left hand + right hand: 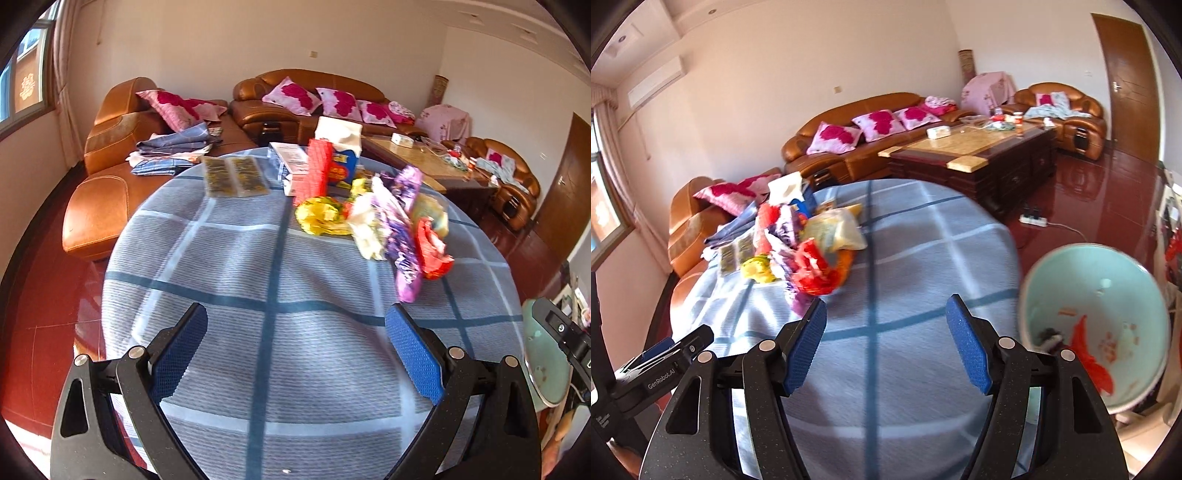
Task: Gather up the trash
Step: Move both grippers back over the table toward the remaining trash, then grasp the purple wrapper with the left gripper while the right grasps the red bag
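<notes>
I hold my left gripper (pixel 295 328) and right gripper (pixel 886 321) released and empty over the counter (pixel 229 280), aimed at the wrappers (pixel 388 221) piled farther back, the bin (pixel 1108 295) waiting beside the counter's edge.

My left gripper (pixel 295 314) and right gripper (pixel 886 308) look the same: black arms, bumpy blue pads (pixel 967 347), shiny round screws (pixel 767 345).
</notes>
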Motion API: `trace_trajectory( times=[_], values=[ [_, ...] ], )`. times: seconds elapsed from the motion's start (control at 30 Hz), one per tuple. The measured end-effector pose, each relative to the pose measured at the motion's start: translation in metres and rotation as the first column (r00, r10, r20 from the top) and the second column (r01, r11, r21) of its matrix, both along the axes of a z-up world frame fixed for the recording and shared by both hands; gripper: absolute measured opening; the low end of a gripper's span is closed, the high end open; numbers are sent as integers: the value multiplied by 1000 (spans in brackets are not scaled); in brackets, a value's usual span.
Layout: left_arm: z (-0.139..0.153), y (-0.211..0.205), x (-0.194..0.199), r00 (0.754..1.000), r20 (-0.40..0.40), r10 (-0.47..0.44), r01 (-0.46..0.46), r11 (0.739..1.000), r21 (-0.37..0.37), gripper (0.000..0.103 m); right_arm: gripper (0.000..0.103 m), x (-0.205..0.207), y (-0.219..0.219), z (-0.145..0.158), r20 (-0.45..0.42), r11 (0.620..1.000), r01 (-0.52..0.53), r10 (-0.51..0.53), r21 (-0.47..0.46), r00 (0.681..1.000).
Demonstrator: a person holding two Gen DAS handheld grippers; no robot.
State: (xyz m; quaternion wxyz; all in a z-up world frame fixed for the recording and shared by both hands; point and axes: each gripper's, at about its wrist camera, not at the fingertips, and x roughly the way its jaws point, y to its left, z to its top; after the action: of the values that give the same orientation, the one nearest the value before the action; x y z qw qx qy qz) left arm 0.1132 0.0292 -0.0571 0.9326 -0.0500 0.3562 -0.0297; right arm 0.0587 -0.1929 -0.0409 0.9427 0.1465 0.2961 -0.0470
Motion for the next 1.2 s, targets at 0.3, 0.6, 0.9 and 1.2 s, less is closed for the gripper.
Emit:
trace_trajectory(
  times=[0.3, 0.6, 0.9, 1.2],
  values=[
    [-12, 29, 18, 998, -20, 61, -61, 998, 3, 95, 65, 54, 30, -13, -43, 998, -66, 67, 19, 997],
    [-22, 35, 30, 997, -38, 67, -66, 998, 13, 95, 58, 101, 46, -25, -88, 993, -105, 108, 45, 990],
    [-24, 10, 42, 999, -47, 6, -6, 1000, 7, 95, 14, 109, 27, -40, -130, 988, -105, 120, 114, 984],
    [-15, -36, 55, 995, -38, -98, 96, 995, -38, 95, 12, 61, 2, -20, -52, 995, -53, 57, 86, 997]
  ],
)
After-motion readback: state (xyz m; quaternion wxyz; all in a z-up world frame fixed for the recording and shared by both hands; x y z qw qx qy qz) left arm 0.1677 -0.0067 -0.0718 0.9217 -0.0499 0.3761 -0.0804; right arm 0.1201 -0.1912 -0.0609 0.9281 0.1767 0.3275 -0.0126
